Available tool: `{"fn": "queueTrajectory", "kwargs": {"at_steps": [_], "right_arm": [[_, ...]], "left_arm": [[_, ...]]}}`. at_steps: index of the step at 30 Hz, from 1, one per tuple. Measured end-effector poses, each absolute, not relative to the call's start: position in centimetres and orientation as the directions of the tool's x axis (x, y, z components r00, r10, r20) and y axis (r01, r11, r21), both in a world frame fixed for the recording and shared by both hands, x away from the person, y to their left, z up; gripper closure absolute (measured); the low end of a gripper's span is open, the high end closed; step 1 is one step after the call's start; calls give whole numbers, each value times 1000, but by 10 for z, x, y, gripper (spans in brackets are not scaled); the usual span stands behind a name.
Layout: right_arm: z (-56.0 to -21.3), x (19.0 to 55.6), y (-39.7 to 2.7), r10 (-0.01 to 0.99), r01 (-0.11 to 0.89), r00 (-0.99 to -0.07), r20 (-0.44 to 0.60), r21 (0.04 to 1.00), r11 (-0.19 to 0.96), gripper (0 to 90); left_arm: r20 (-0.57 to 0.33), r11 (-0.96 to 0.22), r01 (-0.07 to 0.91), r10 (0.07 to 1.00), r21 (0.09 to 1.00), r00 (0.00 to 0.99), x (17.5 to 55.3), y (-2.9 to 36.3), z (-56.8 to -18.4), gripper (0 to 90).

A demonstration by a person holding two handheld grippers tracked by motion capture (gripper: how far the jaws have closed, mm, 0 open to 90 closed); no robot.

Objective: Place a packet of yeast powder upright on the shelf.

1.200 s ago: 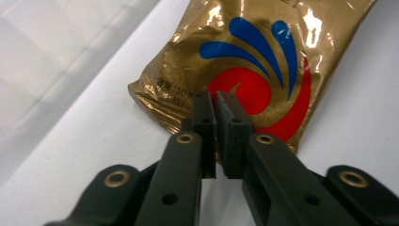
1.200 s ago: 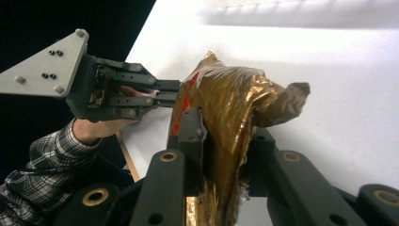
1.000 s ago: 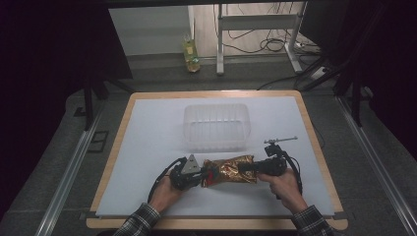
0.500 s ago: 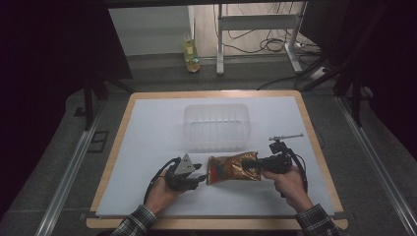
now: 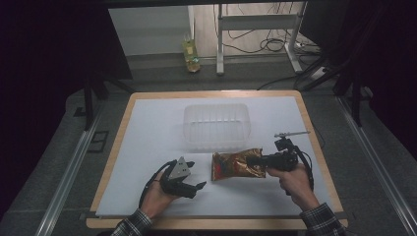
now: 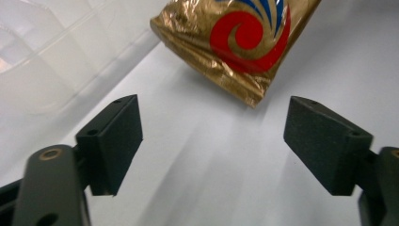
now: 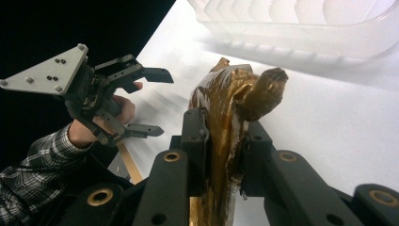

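White paper covers the tabletop [image 5: 147, 147], and a clear tub [image 5: 217, 125] stands at its middle. Just in front of the tub the gold bag [image 5: 235, 164] is held, pinched at its right end by the right claw [image 5: 255, 161], whose jaws are clenched on the crumpled foil. The left claw [image 5: 194, 175] has just been opening; its jaws now stand wide with nothing between them, near the bag's left end but apart from it. Judged from this, the bag is meant for the tub. The pinch should be kept firm, since slick foil can slip. The bag's sagging free end should be lifted clear of the tub's near wall before being lowered inside, and the left claw is best kept out of the way.
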State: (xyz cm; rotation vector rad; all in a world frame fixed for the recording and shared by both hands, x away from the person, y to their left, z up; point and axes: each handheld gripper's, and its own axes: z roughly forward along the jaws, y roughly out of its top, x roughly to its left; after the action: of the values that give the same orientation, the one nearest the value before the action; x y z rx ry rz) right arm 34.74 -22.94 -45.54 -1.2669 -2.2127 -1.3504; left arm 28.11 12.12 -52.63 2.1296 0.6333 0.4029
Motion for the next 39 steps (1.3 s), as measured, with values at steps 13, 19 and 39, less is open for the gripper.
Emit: {"fn": "queueTrajectory", "kwargs": {"at_steps": [13,19,39], "right_arm": [[-438,349,-234,550,773,-590,592,611,172,759],[-428,352,-235,559,772,-585,588,614,163,760],[-399,373,-233,567,762,-582,583,634,131,762]], "left_arm": [[42,-492,309,580,814,814,274,120,-524,27],[39,-487,304,575,819,817,273,120,-524,2],[61,-500,286,570,817,819,273,119,-526,1]]}}
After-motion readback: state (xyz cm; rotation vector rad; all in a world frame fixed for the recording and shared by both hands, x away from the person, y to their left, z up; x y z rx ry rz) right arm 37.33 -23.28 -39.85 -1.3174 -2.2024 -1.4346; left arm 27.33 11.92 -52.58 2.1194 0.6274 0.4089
